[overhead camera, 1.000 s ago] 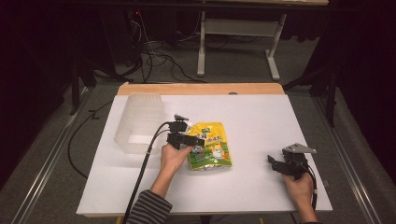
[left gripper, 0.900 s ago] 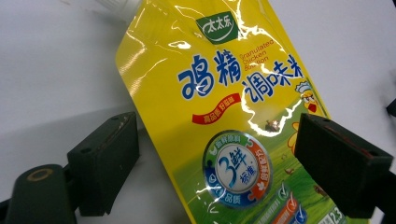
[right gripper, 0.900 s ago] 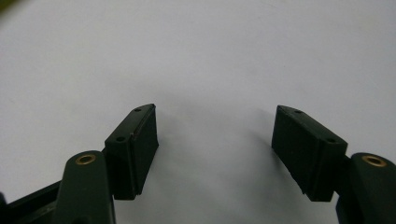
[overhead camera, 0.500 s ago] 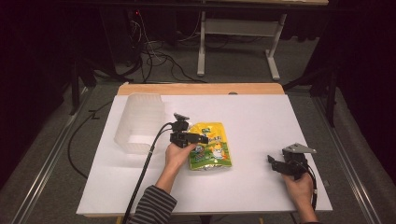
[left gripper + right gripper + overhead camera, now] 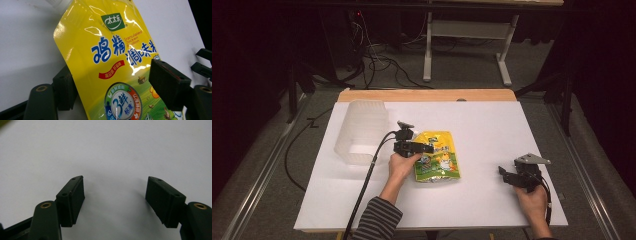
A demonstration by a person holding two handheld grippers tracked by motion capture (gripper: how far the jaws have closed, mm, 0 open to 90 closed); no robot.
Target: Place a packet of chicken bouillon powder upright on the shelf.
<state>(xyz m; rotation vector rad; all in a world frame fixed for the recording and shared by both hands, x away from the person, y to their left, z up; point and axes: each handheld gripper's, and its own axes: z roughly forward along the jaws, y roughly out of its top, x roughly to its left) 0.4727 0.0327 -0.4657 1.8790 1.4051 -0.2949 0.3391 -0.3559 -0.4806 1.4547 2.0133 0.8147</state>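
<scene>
in the high view, the yellow pouch [image 5: 438, 156] lies flat near the middle of the table [image 5: 492, 125], long axis pointing away from the person. the left gripper [image 5: 419, 148] is at its left edge, much nearer than the right gripper [image 5: 508, 176].

in the left gripper view, the jaws are wide apart, one on each side of the pouch [image 5: 112, 62], not closed on it.

in the right gripper view, the jaws are wide apart over bare table [image 5: 112, 150], holding nothing.

Bare white table [image 5: 492, 125] across the whole far-right half and along the near edge, so open passage there. Left-centre is crowded: translucent plastic bin [image 5: 361, 131] at the far left, with the yellow bouillon pouch [image 5: 439, 156] lying flat near it, and the left gripper [image 5: 421, 148] over the pouch's left edge fills the lane between them. Right gripper [image 5: 506, 176] sits near the right edge, jaws spread over bare tabletop [image 5: 112, 152], well apart from the pouch.
</scene>
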